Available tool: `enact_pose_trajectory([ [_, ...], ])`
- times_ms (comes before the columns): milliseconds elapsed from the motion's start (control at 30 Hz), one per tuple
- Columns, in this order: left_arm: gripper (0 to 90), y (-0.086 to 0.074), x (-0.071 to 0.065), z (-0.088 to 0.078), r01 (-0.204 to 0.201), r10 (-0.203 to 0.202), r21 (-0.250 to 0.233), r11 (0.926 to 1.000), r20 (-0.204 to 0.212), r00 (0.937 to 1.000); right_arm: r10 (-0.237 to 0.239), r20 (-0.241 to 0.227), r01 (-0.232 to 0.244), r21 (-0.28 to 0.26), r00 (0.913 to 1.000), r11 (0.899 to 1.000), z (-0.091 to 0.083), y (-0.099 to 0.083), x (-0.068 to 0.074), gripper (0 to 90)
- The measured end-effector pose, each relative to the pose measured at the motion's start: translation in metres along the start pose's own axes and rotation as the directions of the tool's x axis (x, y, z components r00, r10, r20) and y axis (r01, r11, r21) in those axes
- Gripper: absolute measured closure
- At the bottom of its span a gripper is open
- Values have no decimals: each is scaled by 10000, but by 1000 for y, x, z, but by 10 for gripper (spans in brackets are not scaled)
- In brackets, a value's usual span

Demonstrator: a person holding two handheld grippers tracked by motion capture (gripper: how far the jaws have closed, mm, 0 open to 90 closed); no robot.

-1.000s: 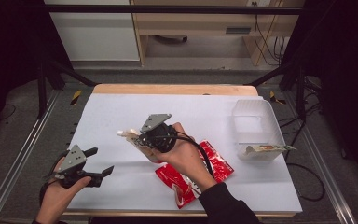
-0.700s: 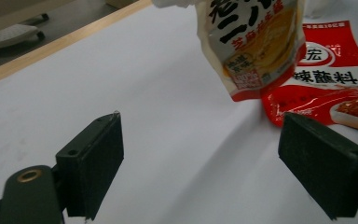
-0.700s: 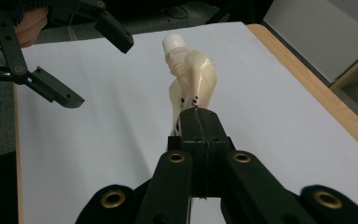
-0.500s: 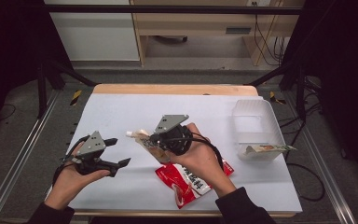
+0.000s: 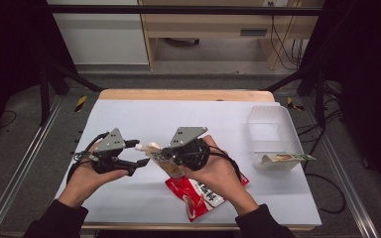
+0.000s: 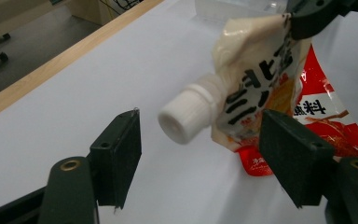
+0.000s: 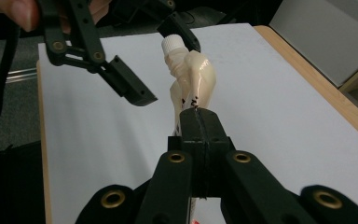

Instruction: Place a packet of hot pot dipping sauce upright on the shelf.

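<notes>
I hold the pouch [image 5: 164,163] off the desk [image 5: 144,119] with my right gripper [image 7: 196,122], whose jaws are clamped tight on the pouch's body just below the bulge under the spout. In the high view the pouch sits at the centre of the frame, slanting from lower right up to upper left, and its long axis ends in the white cap [image 5: 141,147], which points straight at my left gripper [image 5: 138,153].

That line-up is what the next move turns on. In the left gripper view the cap [image 6: 182,119] hangs in the middle of the frame between the two black jaws and a little beyond their tips, touching neither, with the left pad nearer to it than the right. The left jaws have just been closing, yet they stand partly open with gaps on both sides of the cap (so nothing is gripped there yet). In the right gripper view the cap [image 7: 173,45] shows at the top centre, with the left gripper's jaws [image 7: 161,65] set either side of it.

I judge the left hand to be the one to act: it needs to slide along the pouch's axis until the cap sits squarely between the pads, then close on it. A red packet [image 5: 198,196] lies flat on the desk under my right hand [image 5: 218,171], and a clear tub [image 5: 270,136] stands at the right of the frame.
</notes>
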State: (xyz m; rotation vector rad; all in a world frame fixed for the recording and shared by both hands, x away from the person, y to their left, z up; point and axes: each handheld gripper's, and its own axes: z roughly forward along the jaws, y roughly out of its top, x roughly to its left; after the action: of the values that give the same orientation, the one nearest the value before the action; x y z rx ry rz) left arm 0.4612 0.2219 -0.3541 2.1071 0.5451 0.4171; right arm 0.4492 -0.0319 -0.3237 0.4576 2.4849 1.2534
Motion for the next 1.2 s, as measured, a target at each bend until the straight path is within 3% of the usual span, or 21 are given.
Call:
enact_pose_trajectory([
  [200, 391, 3, 2, 3, -76, 77, -16, 10000, 383, 9992, -53, -128, 52, -58, 9999, 10000, -1, 1, 3, 900],
  [233, 436, 3, 4, 4, 58, -54, -46, 10000, 673, 9977, -23, -176, 21, -112, 9998, 9999, 0, 1, 4, 900],
  [333, 479, 4, 6, 5, 159, -152, -72, 9998, 890, 9959, -13, -256, 9, -181, 9997, 9998, 0, 1, 4, 900],
  [367, 529, 4, 8, 6, 229, -225, -34, 9997, 994, 9948, -25, -272, 20, -177, 9996, 9998, 1, 0, 5, 900],
  [567, 686, 7, 5, 3, 83, -78, -39, 10000, 1097, 9939, 248, -169, -252, -220, 9995, 9994, -1, -5, 0, 900],
  [800, 705, 16, -1, 1, -93, 97, -44, 9999, 1024, 9947, 399, -51, -401, -250, 9992, 9989, -6, -8, -2, 900],
  [967, 705, 24, -3, 1, 50, -38, -138, 9999, 863, 9963, 526, -10, -526, -292, 9986, 9982, -8, -10, -4, 900],
  [1200, 707, 26, -2, 0, 154, -108, -450, 9989, 1000, 9949, 587, -4, -587, -324, 9983, 9977, -7, -12, -4, 900],
])
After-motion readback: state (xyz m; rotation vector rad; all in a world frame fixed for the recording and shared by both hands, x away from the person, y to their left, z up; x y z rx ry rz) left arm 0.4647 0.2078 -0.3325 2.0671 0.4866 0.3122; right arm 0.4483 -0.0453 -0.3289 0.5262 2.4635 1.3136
